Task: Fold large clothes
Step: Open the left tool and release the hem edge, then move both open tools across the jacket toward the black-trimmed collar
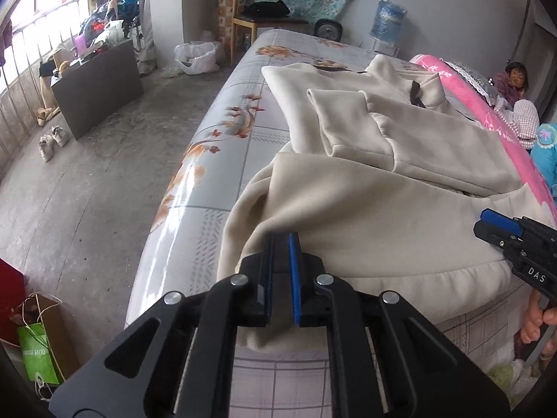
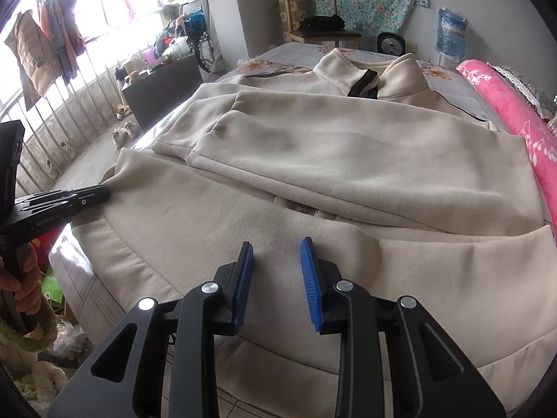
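Cream fleece: a large zip-front jacket [image 2: 313,160] spread over most of the bed [image 1: 222,160], collar [image 2: 351,69] toward the far end, both sleeves folded in across the body. The bed's glossy cover shows orange flowers on a grey grid; all places below are given from this bed.

Along the bed's right edge, a pink quilt roll [image 2: 511,115]. Off the left side, on the concrete floor, a dark low cabinet [image 1: 97,87] and a pair of pale shoes [image 1: 52,141]. Past the far end, a wooden chair [image 1: 257,10] with dark cloth on its seat, a small fan and a water bottle.

Left gripper [image 1: 281,240] at the jacket's near left corner, at the bed's near left edge: blue pads nearly together, a fold of the hem bunched between them, pinched. Right gripper [image 2: 276,249] over the near hem, further along the bed's near edge: jaws partly spread, nothing between, fabric lying flat beneath. A hand [image 2: 21,278] wraps the left gripper's handle.
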`<action>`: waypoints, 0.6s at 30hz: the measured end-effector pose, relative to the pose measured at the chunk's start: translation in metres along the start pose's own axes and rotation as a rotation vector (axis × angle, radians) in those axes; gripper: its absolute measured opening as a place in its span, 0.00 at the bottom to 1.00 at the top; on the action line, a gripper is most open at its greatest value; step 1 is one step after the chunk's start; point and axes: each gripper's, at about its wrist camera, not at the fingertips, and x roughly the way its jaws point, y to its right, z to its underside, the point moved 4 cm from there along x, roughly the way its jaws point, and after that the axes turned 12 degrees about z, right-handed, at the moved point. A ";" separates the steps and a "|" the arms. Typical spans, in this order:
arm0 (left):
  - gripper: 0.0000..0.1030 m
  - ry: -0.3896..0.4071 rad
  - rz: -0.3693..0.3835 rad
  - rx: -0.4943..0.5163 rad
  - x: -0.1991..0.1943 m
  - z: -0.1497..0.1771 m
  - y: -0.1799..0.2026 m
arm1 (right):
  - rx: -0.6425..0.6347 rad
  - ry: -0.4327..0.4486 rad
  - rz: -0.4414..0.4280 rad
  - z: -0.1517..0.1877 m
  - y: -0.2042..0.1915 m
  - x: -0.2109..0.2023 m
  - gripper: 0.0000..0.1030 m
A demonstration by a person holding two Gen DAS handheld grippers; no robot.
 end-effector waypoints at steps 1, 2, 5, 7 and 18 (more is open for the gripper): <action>0.10 0.011 0.012 -0.011 -0.004 -0.001 0.000 | 0.000 0.001 -0.001 0.000 0.000 0.000 0.27; 0.14 0.031 0.037 -0.011 -0.008 -0.004 0.004 | -0.001 0.003 -0.001 0.000 0.000 0.000 0.27; 0.24 0.051 0.124 0.007 -0.007 -0.014 0.018 | 0.005 0.006 -0.004 0.001 0.001 0.000 0.27; 0.24 0.044 0.198 -0.011 0.005 -0.022 0.025 | 0.002 0.007 -0.002 0.001 0.001 0.000 0.27; 0.24 0.005 -0.134 -0.053 0.002 -0.010 -0.007 | 0.006 0.017 -0.021 0.003 0.004 0.001 0.27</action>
